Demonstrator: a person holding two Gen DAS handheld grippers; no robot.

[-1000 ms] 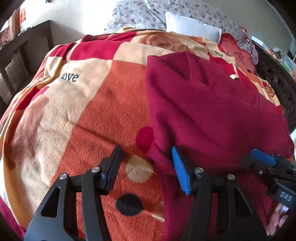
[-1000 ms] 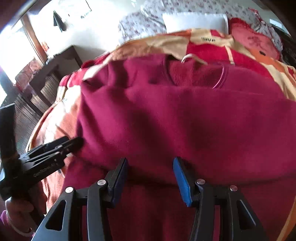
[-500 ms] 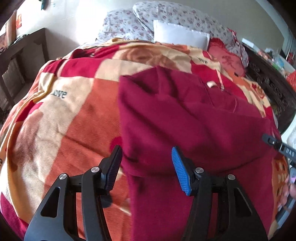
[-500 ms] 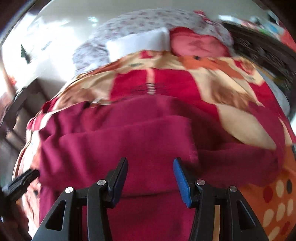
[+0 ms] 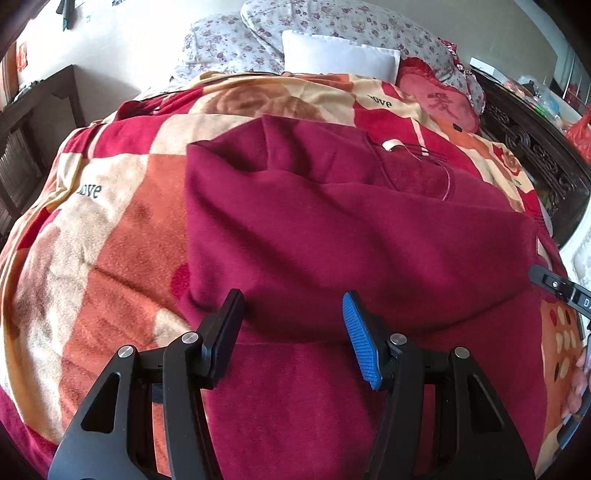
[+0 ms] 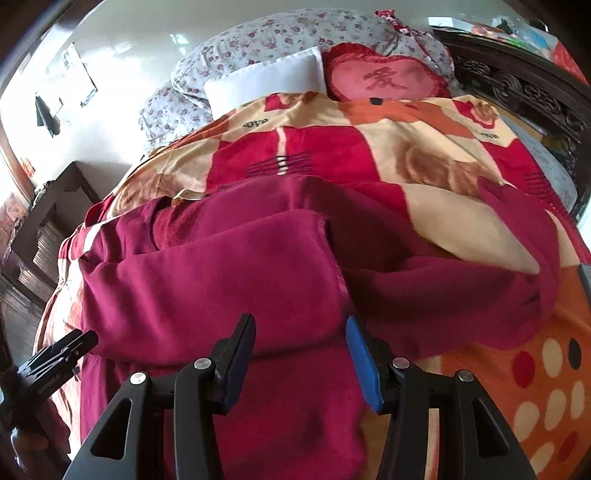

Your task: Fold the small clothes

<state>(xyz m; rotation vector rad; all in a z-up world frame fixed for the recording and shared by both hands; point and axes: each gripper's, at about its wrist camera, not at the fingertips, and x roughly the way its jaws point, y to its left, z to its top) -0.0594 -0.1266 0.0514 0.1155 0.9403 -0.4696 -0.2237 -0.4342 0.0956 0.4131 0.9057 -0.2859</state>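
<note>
A dark red fleece garment (image 5: 332, 236) lies spread on the patterned bed blanket (image 5: 110, 229), with one layer folded across its lower part. It also shows in the right wrist view (image 6: 207, 280), where a sleeve (image 6: 461, 291) trails to the right. My left gripper (image 5: 291, 328) is open and empty, just above the fold's near edge. My right gripper (image 6: 300, 350) is open and empty over the garment's near right part. Each gripper shows at the edge of the other's view: the right gripper (image 5: 561, 288) and the left gripper (image 6: 55, 358).
Floral pillows (image 5: 295, 33), a white pillow (image 5: 340, 59) and a red heart cushion (image 6: 384, 79) lie at the bed's head. A dark carved bed frame (image 5: 535, 158) runs along the right. A dark wooden cabinet (image 5: 33, 122) stands at the left.
Both grippers have drawn back and apart from the garment's fold. The left view has shifted right over the garment; the right view has swung right toward the trailing sleeve.
</note>
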